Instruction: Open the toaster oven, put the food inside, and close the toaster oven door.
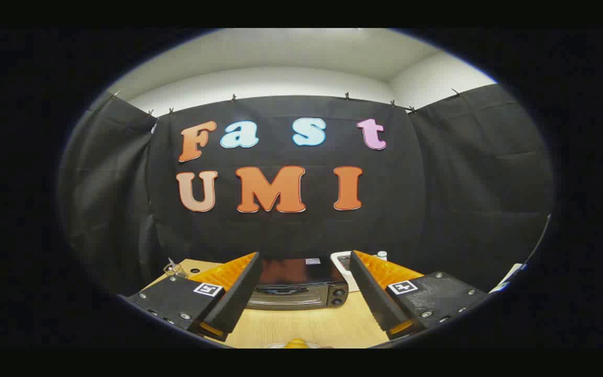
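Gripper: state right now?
Gripper: open, holding nothing. Fingers spread wide above the table; closed toaster oven beyond them, yellow food below between them.

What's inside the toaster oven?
Can't tell. The toaster oven sits beyond the open gripper with its door closed, and the glass shows only glare.

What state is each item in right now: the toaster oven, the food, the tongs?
Black toaster oven with glass door: door shut, standing on the wooden table beyond the fingers.
Yellow food item: on the table, outside the oven, between the fingers and nearer than their tips; not held.
Tongs with black and orange fingers: open, holding nothing.
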### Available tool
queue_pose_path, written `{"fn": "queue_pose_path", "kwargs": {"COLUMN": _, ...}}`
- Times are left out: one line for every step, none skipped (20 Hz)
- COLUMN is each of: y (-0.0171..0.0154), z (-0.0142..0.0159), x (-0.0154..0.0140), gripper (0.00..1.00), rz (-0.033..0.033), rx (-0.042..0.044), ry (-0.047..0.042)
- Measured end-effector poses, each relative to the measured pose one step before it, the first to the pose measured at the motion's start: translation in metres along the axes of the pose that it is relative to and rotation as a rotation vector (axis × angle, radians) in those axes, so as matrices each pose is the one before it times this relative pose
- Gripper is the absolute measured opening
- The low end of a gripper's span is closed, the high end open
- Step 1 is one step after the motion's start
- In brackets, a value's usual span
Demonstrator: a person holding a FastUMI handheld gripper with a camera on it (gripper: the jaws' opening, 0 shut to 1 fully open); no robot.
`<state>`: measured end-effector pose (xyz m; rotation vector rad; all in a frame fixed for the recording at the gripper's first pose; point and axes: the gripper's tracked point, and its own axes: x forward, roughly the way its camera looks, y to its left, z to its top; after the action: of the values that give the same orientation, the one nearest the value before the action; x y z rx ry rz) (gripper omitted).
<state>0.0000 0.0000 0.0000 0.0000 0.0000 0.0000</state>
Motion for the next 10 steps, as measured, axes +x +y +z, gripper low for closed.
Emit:
{"fn": "queue_pose_path", "kwargs": {"y": 0.00177, "z": -0.00057, "x": 0.00010, "gripper": 0.99, "rz": 0.00107, "rx": 0.00367, "ry": 0.00376}}
{"fn": "queue_pose_path", "kwargs": {"y": 0.00129, "z": -0.00100, "x": 0.00119, "gripper": 0.99, "rz": -0.00022, "rx": 0.00035, "ry": 0.00444}}
{"fn": "queue_pose_path", "kwargs": {"y": 0.00105, "z": -0.00116, "x": 0.00026, "gripper": 0.99, "rz": -0.00120, "rx": -0.00044, "ry": 0.00550}}
{"fn": "queue_pose_path", "kwargs": {"y": 0.00222, "z": -0.00057, "x": 0.00051, "gripper": 0.99, "rz": 0.00292, "rx": -0.00081, "ry": 0.00424}}
{"fn": "queue_pose_path", "kwargs": {"y": 0.00211, "z": -0.00042, "x": -0.00045, "gripper": 0.99, "rz": 0.00356, "rx": -0.00122, "ry": 0.00239}}
{"fn": "queue_pose_path", "kwargs": {"y": 0.00166, "z": -0.00014, "x": 0.00025, "gripper": 0.99, "rz": 0.00251, "rx": -0.00307, "ry": 0.00103}}
{"fn": "queue_pose_path", "kwargs": {"y": 0.00018, "z": -0.00085, "x": -0.00060, "gripper": 0.99, "rz": 0.00033, "rx": -0.00435, "ry": 0.00211}}
{"fn": "queue_pose_path", "kwargs": {"y": -0.00047, "z": -0.00163, "x": 0.00025, "gripper": 0.99, "rz": -0.00115, "rx": -0.00461, "ry": 0.00422}}
{"fn": "queue_pose_path", "kwargs": {"y": -0.00087, "z": -0.00133, "x": 0.00004, "gripper": 0.99, "rz": -0.00247, "rx": -0.00219, "ry": 0.00358}}
{"fn": "queue_pose_path", "kwargs": {"y": 0.00032, "z": -0.00082, "x": 0.00050, "gripper": 0.99, "rz": 0.00047, "rx": -0.00011, "ry": 0.00288}}
